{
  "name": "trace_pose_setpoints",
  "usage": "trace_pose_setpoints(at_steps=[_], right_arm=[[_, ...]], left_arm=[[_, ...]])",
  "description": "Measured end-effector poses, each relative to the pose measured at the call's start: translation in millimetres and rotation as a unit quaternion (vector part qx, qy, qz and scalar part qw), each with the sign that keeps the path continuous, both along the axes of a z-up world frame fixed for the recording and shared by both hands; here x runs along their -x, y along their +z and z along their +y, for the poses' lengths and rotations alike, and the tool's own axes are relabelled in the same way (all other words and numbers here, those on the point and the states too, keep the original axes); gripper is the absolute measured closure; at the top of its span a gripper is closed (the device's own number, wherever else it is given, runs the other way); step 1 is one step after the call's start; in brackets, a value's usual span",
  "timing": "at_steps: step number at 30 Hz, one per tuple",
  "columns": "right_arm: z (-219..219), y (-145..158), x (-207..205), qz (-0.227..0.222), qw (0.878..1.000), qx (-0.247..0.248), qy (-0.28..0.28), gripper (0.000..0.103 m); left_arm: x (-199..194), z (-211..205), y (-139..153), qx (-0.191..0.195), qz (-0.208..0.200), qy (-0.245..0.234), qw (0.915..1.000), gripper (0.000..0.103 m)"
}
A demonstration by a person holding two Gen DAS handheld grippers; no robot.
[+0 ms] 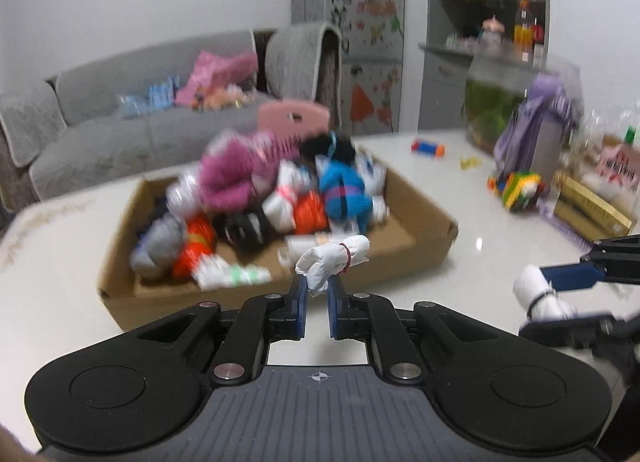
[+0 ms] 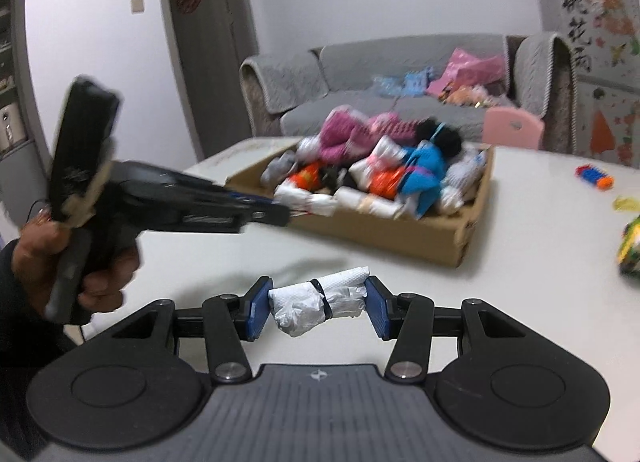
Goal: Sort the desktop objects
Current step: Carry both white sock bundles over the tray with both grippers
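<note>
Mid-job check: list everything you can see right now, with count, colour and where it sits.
cardboard box: one, brown, mid-table
rolled bundles: many, pink, blue, orange, white, black; heaped in the box
white bundle: one, red band, held by the left gripper
second white bundle: one, black band, held by the right gripper
table: one, white
toy bricks: a cluster, multicoloured, far right of the table
sofa: one, grey, behind the table
pink chair back: one, behind the box
left gripper: black with blue pads, closed on its bundle
right gripper: black with blue pads, gripping its bundle
hand: one, holding the left gripper's handle
</note>
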State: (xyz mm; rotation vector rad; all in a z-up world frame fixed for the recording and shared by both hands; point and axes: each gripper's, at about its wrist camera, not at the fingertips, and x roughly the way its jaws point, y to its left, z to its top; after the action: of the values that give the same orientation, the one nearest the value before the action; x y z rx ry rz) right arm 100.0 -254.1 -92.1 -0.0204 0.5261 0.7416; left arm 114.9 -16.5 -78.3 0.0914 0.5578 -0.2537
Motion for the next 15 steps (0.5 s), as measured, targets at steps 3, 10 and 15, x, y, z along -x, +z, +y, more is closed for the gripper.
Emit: trace_pose_setpoints(at_steps=[3, 10, 15], right_arm=[[-15.5, 15.3, -5.8, -0.016, 1.0, -0.021, -0.018, 0.057], [-41.5, 51.0, -34.5, -0.05, 0.996, -0.049, -0.062, 0.057], [-35.5, 84.7, -59.6, -0.089, 0.992, -0.066, -0.062, 0.057]], left_arm=[[9.7, 10.5, 24.5, 0.004, -0.027, 0.013, 0.9995, 0.089], [11.9, 38.8, 75.6, -0.001, -0.071, 0.048, 0.9963, 0.089], [-2.2, 54.5, 101.8, 0.005, -0.085, 0.072, 0.9938, 0.089]])
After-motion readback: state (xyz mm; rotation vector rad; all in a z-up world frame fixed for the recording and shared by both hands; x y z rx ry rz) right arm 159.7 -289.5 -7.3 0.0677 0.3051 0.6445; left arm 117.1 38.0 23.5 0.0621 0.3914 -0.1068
